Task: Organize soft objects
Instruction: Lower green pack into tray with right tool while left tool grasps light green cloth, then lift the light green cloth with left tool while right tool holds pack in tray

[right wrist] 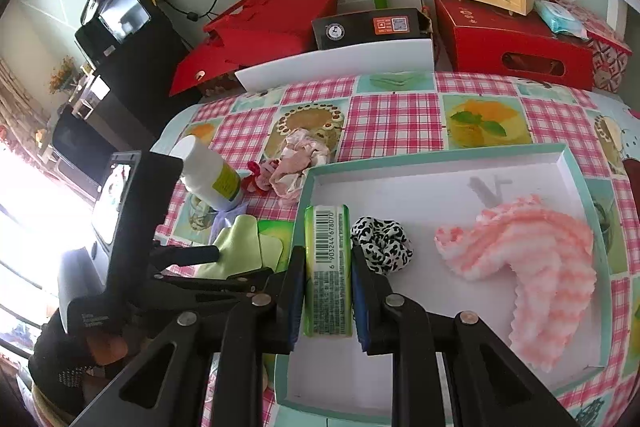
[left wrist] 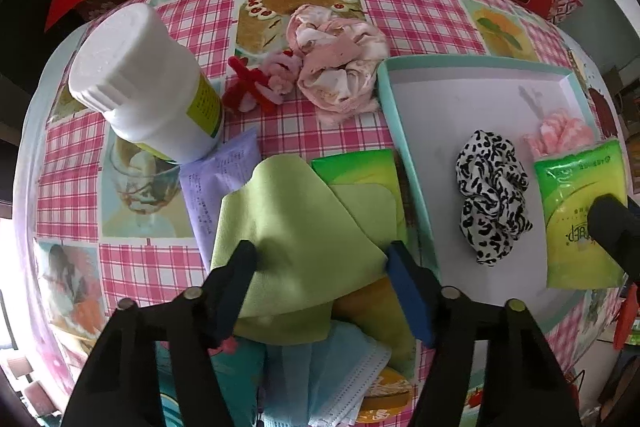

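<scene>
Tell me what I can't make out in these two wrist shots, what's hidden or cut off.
- Left wrist view: whether the left gripper pads press the green cloth; the cloth hides the contact.
- Left wrist view: the purple packet is mostly covered by the cloth and the white bottle.
- Left wrist view: the blue face masks are cut off by the bottom edge.
- Right wrist view: the tissue pack in the right gripper shows only one side.

L wrist cam: aimed steeply down, close over green cloth (left wrist: 296, 227) on worktop (left wrist: 72, 187). R wrist cam: angled lower, tray (right wrist: 440, 163) close, wall seen beyond. Shared by both: tray, spotted scrunchie (right wrist: 382, 243), white bottle (left wrist: 140, 83).
</scene>
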{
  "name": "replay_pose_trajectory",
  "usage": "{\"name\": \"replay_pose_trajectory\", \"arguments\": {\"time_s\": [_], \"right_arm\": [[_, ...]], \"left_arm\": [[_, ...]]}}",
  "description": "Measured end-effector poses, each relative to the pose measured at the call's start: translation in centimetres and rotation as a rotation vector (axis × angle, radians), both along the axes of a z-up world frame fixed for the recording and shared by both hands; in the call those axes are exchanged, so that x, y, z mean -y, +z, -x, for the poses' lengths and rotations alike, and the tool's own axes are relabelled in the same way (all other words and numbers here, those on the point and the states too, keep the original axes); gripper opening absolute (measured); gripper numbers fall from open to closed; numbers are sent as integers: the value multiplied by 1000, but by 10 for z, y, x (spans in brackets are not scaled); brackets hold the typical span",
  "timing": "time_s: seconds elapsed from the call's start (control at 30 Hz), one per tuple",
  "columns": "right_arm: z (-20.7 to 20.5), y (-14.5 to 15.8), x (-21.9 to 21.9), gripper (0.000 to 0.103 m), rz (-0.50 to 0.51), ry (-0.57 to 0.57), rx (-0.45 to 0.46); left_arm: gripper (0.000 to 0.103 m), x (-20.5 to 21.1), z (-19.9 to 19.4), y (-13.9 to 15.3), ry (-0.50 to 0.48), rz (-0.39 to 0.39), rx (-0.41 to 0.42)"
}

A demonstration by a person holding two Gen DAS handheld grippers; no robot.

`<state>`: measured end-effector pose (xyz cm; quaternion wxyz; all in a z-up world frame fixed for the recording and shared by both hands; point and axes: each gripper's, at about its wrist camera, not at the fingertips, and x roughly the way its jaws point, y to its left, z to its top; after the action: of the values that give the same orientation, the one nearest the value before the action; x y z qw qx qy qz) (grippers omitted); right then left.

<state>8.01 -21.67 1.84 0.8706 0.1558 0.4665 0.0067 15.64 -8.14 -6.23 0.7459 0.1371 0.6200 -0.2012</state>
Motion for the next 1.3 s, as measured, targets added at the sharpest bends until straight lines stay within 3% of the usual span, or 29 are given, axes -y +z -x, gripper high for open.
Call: {"name": "replay_pose_trajectory", "arguments": {"time_s": [0.33,0.47,0.67,0.93,0.97,1.0,1.07,1.2,1.3], "right_arm": [[0,-1,1,23,-1,-8,-3],[0,0,1,23,0,-6,-4],[0,-1,0,23,0,-8,-7],[-1,-2,0,23,1,-5,-9],[-1,-2,0,23,1,-4,-9],[0,-1,0,23,0,-2,-7],[0,-1,1,23,-9,0,-2],[2,1,3,23,-14,2,3],[3,4,4,23,-26,4,11]], "left_arm": [[32,-16,-6,1,48,57,-5],[11,-26,-11,0,84,62,0],[8,-37,-16,1,117,81,8],[13,-58,-24,13,148,70,9],[22,-60,-24,14,155,71,0],[38,-62,-25,15,163,79,-3],[56,-64,-25,16,157,68,-9],[57,-51,-27,12,64,-55,-16],[57,-41,-32,0,-4,-109,-72]]}}
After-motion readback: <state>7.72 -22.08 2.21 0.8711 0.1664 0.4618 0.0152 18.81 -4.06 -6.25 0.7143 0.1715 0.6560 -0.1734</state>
